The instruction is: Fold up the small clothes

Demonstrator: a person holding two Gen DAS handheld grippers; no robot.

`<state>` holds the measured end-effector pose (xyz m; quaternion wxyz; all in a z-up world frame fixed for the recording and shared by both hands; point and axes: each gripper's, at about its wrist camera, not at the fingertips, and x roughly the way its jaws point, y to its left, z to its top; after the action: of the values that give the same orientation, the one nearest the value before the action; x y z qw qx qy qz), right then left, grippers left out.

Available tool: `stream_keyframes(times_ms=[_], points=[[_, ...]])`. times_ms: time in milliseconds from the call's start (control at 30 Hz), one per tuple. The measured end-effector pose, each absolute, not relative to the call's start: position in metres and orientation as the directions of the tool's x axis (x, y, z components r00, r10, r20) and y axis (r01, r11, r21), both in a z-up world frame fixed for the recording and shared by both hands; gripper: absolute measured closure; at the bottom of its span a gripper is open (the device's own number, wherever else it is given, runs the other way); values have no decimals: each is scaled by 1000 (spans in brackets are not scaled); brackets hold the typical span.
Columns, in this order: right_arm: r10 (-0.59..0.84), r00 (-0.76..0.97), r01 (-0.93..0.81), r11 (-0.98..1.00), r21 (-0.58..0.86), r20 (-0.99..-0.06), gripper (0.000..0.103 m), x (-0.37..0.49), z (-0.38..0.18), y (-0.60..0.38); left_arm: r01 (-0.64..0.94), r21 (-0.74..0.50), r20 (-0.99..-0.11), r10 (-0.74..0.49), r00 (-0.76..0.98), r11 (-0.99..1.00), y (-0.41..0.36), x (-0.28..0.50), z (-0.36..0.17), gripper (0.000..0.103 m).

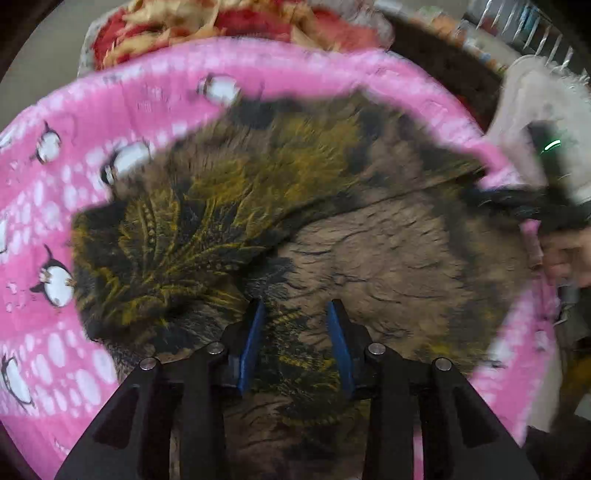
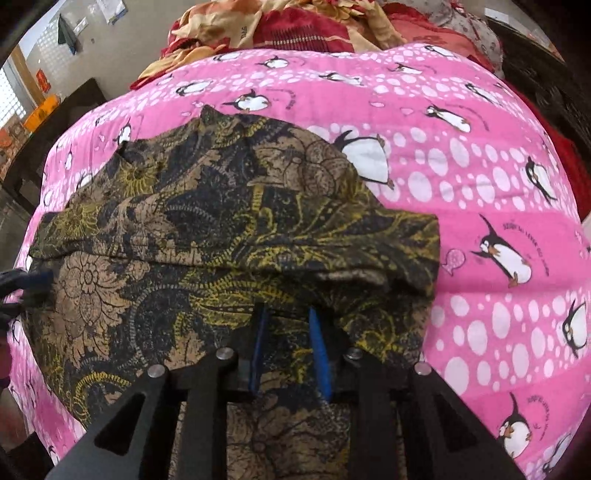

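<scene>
Cloth [image 2: 207,229] in brown, black and yellow print lies spread on a pink penguin-patterned bedsheet [image 2: 480,192], directly ahead of and beneath both pairs of jaws. We hold the left gripper [image 1: 297,310] over the garment with its blue pads [image 1: 255,332] a little apart; the fabric lies below the gap, and the pads are not pressing on it. Our right gripper [image 2: 288,317] points down at the near edge, where a fold of the cloth drapes over its fingertips; whether its slightly parted jaws grip the fabric we cannot tell. Beyond the far side of the sheet, past both sets of jaws, sits a heap of red and gold bedding [image 2: 295,26].
</scene>
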<state>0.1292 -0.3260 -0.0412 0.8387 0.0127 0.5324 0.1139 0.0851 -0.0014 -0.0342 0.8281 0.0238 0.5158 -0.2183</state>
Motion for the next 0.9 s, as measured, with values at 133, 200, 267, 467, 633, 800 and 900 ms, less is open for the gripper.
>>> stream_keyframes(times_ms=[133,200,267,467,633,800,900], points=[[210,359,-194,970,147,-909,77,154,-42,-318,311,-201,-862,-318,394,929,3,121,-30,87],[203,352,-199,970,139,-914,76,174,-41,-315,288,-147,-858,-267,439,946,4,147,-29,89],[140,438,-195,979,59,-888,76,195,-26,-311,221,-124,-836,-221,501,967,17,170,-22,95],[134,689,-59,990,129,-712,75,188,26,-326,-36,-187,-680,-103,726,982,61,159,32,94],[69,669,-20,997,75,-740,74,181,-3,-300,30,-253,-707,-206,677,967,29,157,6,94],[-44,649,28,999,-34,-759,44,193,-47,-315,22,-227,-715,-183,675,974,30,146,-36,94],[38,625,65,993,101,-780,32,201,-55,-340,4,-303,-709,-228,667,953,41,148,-38,94]])
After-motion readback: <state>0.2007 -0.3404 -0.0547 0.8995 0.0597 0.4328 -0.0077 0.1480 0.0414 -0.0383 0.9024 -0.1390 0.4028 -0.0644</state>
